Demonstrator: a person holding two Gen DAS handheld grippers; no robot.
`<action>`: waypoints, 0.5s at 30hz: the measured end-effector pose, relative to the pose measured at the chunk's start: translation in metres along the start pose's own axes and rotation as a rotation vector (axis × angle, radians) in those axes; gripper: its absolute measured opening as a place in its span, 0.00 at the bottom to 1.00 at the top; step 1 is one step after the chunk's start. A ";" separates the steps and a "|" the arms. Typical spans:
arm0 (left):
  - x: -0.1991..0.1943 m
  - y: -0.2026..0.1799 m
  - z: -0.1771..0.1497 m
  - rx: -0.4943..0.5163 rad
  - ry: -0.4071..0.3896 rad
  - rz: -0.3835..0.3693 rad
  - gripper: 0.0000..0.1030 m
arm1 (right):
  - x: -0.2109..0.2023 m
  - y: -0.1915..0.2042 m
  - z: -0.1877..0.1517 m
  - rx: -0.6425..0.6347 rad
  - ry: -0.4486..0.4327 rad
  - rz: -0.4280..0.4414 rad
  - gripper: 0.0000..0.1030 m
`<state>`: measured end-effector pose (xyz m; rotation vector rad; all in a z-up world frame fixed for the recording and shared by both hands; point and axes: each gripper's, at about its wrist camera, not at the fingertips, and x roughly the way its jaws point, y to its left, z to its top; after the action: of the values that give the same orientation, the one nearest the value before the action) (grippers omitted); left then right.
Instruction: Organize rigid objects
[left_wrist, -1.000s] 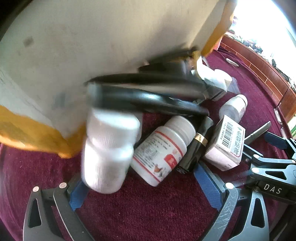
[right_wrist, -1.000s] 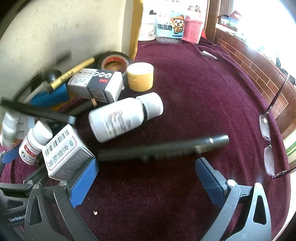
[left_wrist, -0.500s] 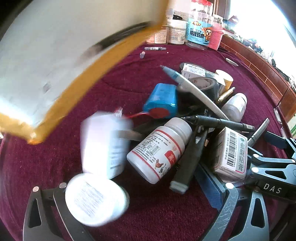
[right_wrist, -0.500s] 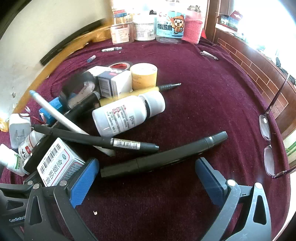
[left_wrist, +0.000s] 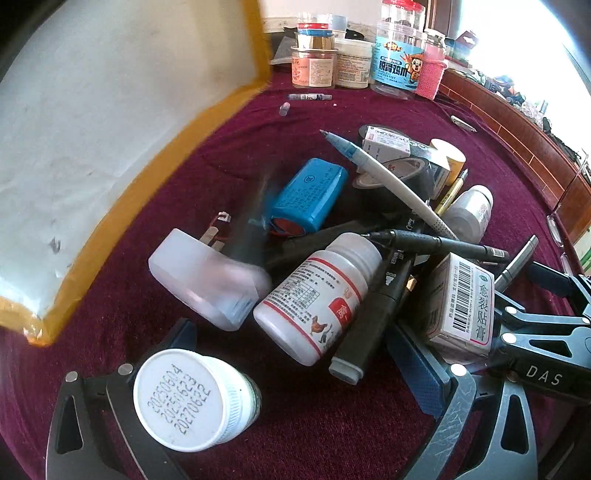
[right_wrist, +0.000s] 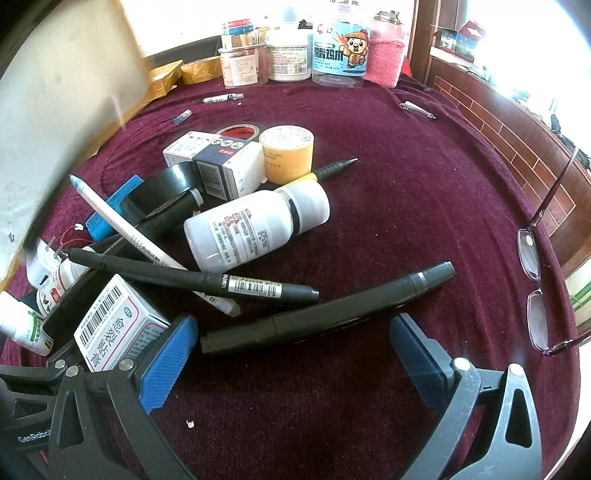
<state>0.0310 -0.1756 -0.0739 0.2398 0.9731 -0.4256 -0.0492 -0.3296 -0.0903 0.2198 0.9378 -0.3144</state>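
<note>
Black marker (right_wrist: 328, 312) just ahead of the wide-open right tool (right_wrist: 291, 354), between its fingers' line.

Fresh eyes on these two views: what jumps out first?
The tangled heap of pens, bottles and boxes on the maroon cloth: a white medicine bottle lies on its side mid-pile, with a black marker just ahead of the open right hand-held gripper. In the left view, a date-stamped bottle cap looms over the left hand-held gripper, and a blurred cardboard box fills the upper left.
</note>
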 end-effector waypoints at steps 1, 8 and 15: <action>0.000 0.000 0.000 0.000 -0.001 0.000 0.99 | 0.000 0.000 -0.001 0.000 -0.001 0.000 1.00; 0.000 0.001 -0.001 0.000 -0.001 0.000 0.99 | -0.001 0.000 0.000 0.000 -0.001 -0.001 1.00; 0.000 0.002 -0.001 0.000 -0.001 -0.001 0.99 | 0.000 0.000 0.000 0.000 0.000 -0.001 1.00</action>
<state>0.0312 -0.1738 -0.0742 0.2394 0.9726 -0.4265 -0.0497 -0.3294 -0.0901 0.2195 0.9375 -0.3154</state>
